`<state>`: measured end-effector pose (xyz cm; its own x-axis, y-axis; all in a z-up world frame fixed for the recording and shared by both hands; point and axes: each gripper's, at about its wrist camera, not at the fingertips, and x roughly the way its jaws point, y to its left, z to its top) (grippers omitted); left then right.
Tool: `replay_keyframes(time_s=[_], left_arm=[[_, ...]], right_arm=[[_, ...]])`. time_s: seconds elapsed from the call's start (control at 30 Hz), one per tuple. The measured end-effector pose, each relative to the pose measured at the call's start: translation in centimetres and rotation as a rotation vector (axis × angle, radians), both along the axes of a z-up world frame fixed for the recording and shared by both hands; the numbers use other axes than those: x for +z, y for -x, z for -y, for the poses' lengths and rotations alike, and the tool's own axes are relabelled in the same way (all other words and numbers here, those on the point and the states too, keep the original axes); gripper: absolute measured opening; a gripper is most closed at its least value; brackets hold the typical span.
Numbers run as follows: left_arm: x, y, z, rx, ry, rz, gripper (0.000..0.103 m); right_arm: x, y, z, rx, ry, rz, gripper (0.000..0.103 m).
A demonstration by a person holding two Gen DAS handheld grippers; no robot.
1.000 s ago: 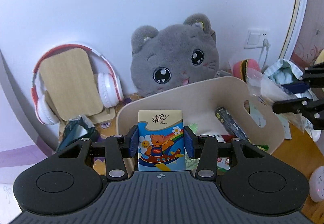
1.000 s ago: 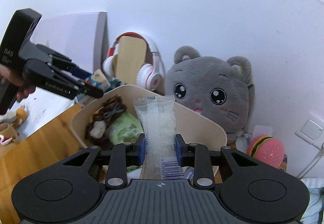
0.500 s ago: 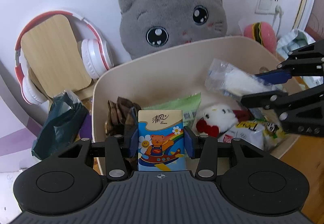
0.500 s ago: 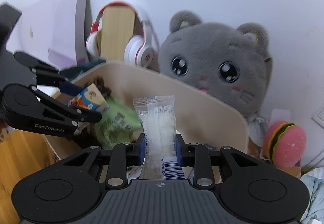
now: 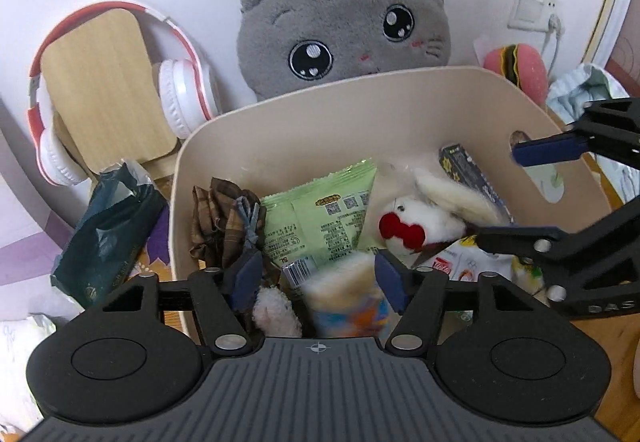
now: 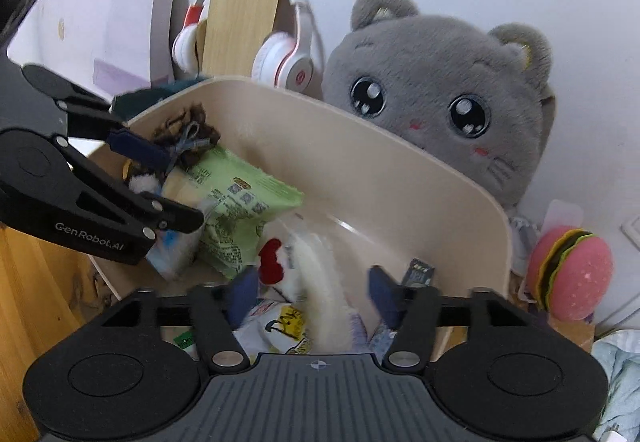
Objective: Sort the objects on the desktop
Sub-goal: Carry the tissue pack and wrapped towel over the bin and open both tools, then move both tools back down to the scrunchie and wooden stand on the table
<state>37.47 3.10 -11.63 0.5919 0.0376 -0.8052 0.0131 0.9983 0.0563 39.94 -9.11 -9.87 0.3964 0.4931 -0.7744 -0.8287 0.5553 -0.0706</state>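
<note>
A beige bin (image 5: pixel 400 102) holds a green snack pack (image 5: pixel 320 218), a brown plaid bow (image 5: pixel 224 222) and a white plush toy (image 5: pixel 424 222). My left gripper (image 5: pixel 318 278) is open over the bin's near left side; the cartoon tissue pack (image 5: pixel 348 298) is blurred, falling between its jaws. My right gripper (image 6: pixel 312 294) is open over the bin (image 6: pixel 400 178); the clear white packet (image 6: pixel 320 294) is blurred, dropping between its jaws. The right gripper also shows in the left wrist view (image 5: pixel 516 194), and the left gripper shows in the right wrist view (image 6: pixel 160 182).
A grey cat plush (image 5: pixel 344 18) sits behind the bin against the wall. Red and white headphones (image 5: pixel 176 90) hang on a wooden stand (image 5: pixel 100 70) at the left. A dark green bag (image 5: pixel 108 234) lies left of the bin. A burger toy (image 6: pixel 568 270) is at the right.
Both grippers have opened over the bin. The tissue pack has left the left jaws and the clear packet has left the right jaws; both are dropping into the bin.
</note>
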Motion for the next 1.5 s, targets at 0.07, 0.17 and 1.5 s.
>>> replay_keyframes(time_s=[0.07, 0.17, 1.5], left_arm=[[0.7, 0.6, -0.1, 0.005, 0.004, 0.024, 0.066], [1.8, 2.0, -0.4, 0.008, 0.014, 0.066, 0.068], [-7.5, 7.8, 0.7, 0.098, 0.057, -0.159, 0.079]], right_arm=[[0.7, 0.0, 0.6, -0.014, -0.021, 0.002, 0.079], [1.7, 0.8, 1.9, -0.052, -0.056, 0.02, 0.094], [-7.6, 17.7, 5.6, -0.209, 0.02, -0.261, 0.1]])
